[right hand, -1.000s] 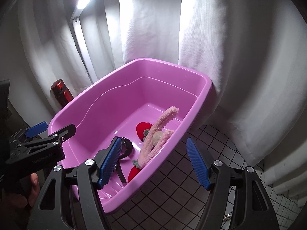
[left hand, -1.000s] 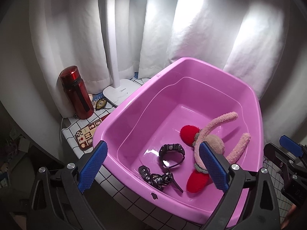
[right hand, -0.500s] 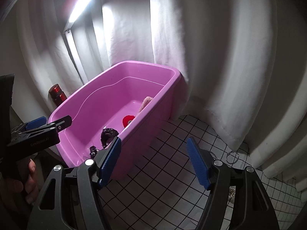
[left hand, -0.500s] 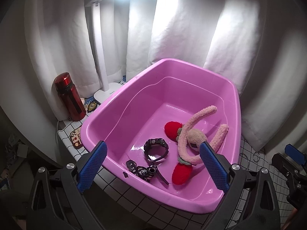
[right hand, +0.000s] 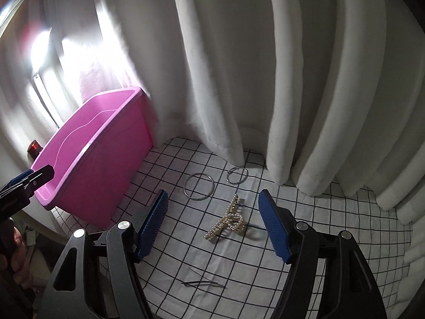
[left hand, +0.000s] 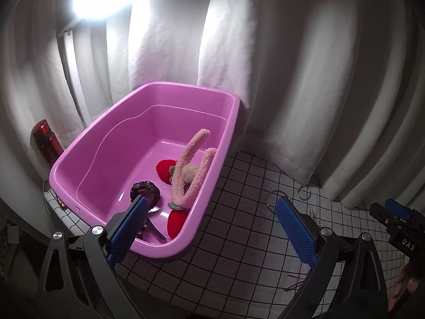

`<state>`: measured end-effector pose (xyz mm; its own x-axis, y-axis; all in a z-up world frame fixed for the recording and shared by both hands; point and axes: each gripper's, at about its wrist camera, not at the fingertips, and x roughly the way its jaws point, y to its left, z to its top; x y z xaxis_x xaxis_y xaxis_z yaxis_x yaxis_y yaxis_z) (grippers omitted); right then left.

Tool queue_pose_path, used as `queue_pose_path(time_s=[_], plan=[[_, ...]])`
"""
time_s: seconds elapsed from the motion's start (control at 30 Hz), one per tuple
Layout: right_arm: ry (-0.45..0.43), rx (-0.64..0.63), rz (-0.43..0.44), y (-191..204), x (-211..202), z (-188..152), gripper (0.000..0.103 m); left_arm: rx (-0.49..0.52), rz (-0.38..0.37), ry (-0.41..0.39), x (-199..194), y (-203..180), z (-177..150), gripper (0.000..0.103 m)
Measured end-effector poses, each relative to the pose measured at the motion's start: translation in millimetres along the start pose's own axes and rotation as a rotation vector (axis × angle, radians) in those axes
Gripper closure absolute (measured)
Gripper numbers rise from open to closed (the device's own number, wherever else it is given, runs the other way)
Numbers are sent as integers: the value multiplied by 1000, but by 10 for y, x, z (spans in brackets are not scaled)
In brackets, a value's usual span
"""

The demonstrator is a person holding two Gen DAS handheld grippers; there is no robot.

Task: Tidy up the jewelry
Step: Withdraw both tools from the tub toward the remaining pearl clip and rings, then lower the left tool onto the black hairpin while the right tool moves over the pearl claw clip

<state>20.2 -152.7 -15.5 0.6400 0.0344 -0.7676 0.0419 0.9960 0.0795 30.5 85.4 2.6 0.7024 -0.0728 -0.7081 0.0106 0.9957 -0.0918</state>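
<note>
A pink tub (left hand: 148, 95) (right hand: 87, 156) stands at the left on the checked cloth. It holds a pink plush headband (left hand: 190, 170) with red pom-poms and a black watch (left hand: 144, 190). On the cloth lie a large silver ring (right hand: 198, 186) (left hand: 275, 199), a small silver ring (right hand: 237, 176) (left hand: 304, 193), a pearl hair clip (right hand: 230, 219) and thin black hairpins (right hand: 202, 283). My right gripper (right hand: 212, 220) is open and empty, hovering above the pearl clip. My left gripper (left hand: 209, 226) is open and empty over the tub's near right corner.
White curtains (right hand: 265, 66) close off the back. A lit desk lamp (left hand: 71, 61) and a red bottle (left hand: 45, 143) stand behind the tub at the left. The checked cloth (right hand: 332, 239) stretches to the right of the tub.
Both grippers have swung right, away from the tub's inside. The rings, pearl clip and hairpins have come into the right wrist view. Both stay open.
</note>
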Motion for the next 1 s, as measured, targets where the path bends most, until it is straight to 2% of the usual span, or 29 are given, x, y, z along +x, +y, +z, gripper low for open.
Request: queue_pose_path(time_s=[0.17, 0.33, 0.67, 1.0], plan=[[29, 29, -22, -296, 51, -198, 36, 43, -39, 38, 102, -353, -215, 8], [81, 37, -6, -506, 251, -400, 36, 61, -51, 86, 243, -605, -490, 8], [168, -48, 89, -667, 803, -672, 36, 28, -19, 186, 527, -969, -1146, 8], [204, -180, 201, -628, 1347, -746, 36, -25, 26, 191, 695, -1245, -1641, 8]])
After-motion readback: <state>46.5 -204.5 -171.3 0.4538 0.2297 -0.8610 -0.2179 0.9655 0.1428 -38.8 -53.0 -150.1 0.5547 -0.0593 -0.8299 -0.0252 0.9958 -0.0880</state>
